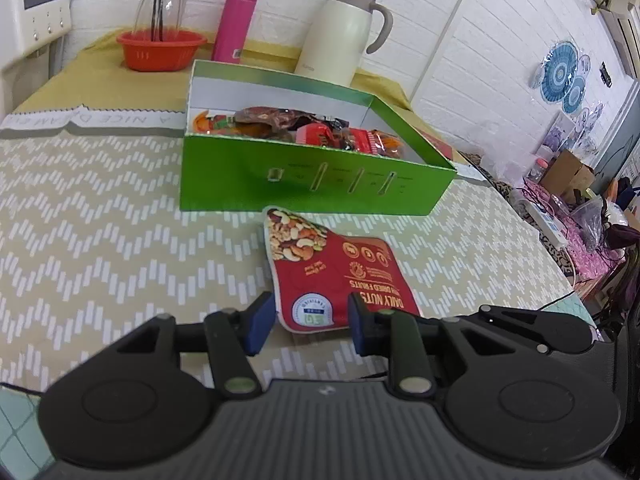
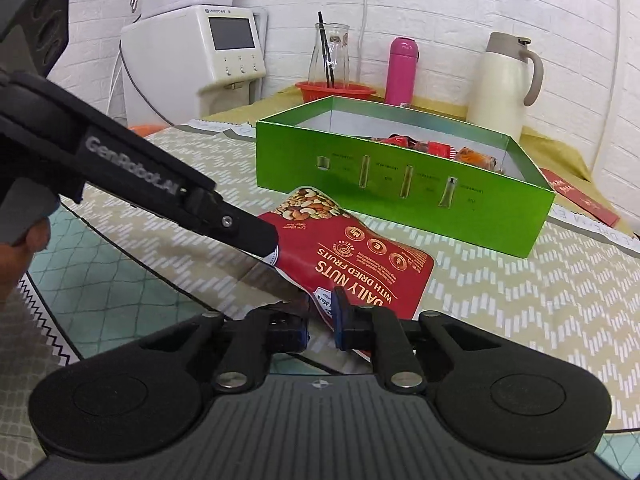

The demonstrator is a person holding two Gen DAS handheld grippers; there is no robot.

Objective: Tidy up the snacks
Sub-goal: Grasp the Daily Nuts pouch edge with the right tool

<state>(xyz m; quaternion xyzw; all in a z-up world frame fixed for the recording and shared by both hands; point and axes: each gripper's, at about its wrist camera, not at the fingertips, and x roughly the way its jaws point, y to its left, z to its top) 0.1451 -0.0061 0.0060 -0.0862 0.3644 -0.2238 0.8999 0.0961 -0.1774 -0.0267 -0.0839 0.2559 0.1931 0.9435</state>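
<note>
A red pouch of nuts (image 1: 332,272) lies on a surface (image 1: 100,240) covered with a beige zigzag-patterned cloth, its far end close against the front wall of an open green box (image 1: 304,184) that already holds several red and orange snack packets (image 1: 320,132); the box seems the likely place for the pouch. The left hand-held gripper (image 1: 312,316) straddles the pouch's near corner, jaws narrowed, the right pad against the pouch and the left beside its edge; whether they pinch it I cannot tell. The right hand-held gripper (image 2: 322,318) has its blue pads drawn in round the near edge, apparently gripping it. Both ends held would keep the floppy pouch level for lifting. The pouch reads "DAILY NUTS WITH DRIED FRUITS"; the left tool's arm reads "GenRobot.AI".
</note>
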